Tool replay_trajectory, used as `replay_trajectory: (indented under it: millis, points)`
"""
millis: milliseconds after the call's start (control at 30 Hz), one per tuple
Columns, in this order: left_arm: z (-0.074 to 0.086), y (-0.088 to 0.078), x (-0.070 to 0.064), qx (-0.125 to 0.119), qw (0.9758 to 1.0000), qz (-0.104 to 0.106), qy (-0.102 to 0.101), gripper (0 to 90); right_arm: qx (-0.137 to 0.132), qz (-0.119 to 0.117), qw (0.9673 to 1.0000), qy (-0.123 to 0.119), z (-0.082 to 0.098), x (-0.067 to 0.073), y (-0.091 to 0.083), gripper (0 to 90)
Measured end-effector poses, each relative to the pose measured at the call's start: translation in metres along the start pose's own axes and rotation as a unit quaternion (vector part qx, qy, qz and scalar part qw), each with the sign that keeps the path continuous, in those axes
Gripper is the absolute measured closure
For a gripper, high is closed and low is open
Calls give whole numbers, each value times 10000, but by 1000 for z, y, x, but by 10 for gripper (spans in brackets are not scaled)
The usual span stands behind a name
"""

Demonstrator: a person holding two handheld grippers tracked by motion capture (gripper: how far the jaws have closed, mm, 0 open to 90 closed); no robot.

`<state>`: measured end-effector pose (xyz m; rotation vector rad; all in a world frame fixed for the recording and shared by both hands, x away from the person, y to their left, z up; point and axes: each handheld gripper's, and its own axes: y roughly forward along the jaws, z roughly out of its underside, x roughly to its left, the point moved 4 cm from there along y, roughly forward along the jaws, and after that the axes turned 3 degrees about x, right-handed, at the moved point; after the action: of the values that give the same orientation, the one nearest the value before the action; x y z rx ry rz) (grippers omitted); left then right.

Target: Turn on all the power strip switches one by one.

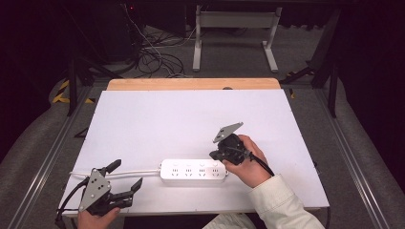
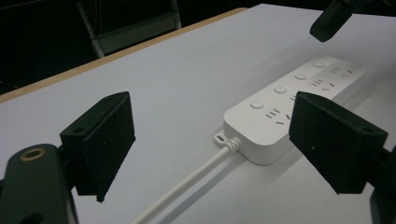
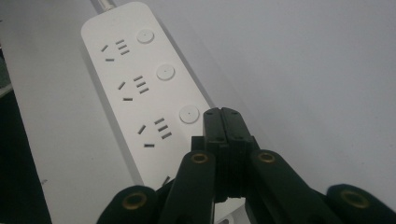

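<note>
One white power strip [image 1: 193, 171] under closed right gripper [image 3: 222, 116]

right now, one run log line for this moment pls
left gripper: open, off the cable end | right gripper: shut, tips over power strip button row | cable: flat on table

The left gripper [image 1: 123, 179] sits low at the near left, fingers [image 2: 100, 140] spread wide and level. The right gripper [image 1: 216, 155], held in the right hand [image 1: 248, 164], tilts down with its fingers [image 3: 215, 128] pressed together.
</note>
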<state>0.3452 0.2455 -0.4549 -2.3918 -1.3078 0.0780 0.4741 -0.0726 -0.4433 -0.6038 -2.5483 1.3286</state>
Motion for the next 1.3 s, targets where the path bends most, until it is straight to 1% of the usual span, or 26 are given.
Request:
replay_trajectory:
  millis: [67, 100, 133, 200, 267, 367, 433, 600, 700, 867, 1133, 1167, 1300]
  points:
    - [0, 0, 0, 2, 10000, 10, -18, 146, -10, -17, 10000, -7, -1, 1, 0, 900]
    - [0, 0, 1, 5, 10000, 1, 10, 146, -15, -28, 10000, -18, -2, 1, 1, 900]
    - [0, 0, 0, 0, 10000, 15, -29, 146, -27, -45, 10000, -23, -3, 2, 1, 900]
    - [0, 0, 1, 12, 10000, 1, 17, 146, -62, -67, 9999, -56, -6, 3, 1, 900]
    - [0, 0, 1, 11, 10000, 3, 17, 146, -65, -123, 9999, -82, -9, 6, 4, 900]
    - [0, 0, 1, 6, 10000, 5, 14, 146, -37, -189, 9997, -160, -13, 11, 11, 900]
    - [0, 0, 0, -1, 10000, 19, -26, 146, -2, -211, 9996, -190, -14, 13, 16, 900]
    - [0, 0, 0, 0, 10000, 23, -22, 146, 63, -254, 9994, -206, -15, 14, 24, 900]
    - [0, 0, 0, 0, 10000, 21, -22, 146, 113, -258, 9994, -201, -15, 14, 29, 900]
    - [0, 0, 0, 7, 10000, 22, -19, 147, 278, -273, 9991, -190, -14, 15, 37, 900]
    - [0, 0, 1, 9, 10000, 22, -14, 147, 422, -276, 9985, -191, -14, 16, 43, 900]
    - [0, 0, 1, 11, 10000, 20, -13, 147, 460, -221, 9985, -217, -13, 16, 44, 900]
    - [0, 0, 0, 12, 10000, 23, -11, 147, 451, -207, 9986, -182, -13, 17, 44, 900]
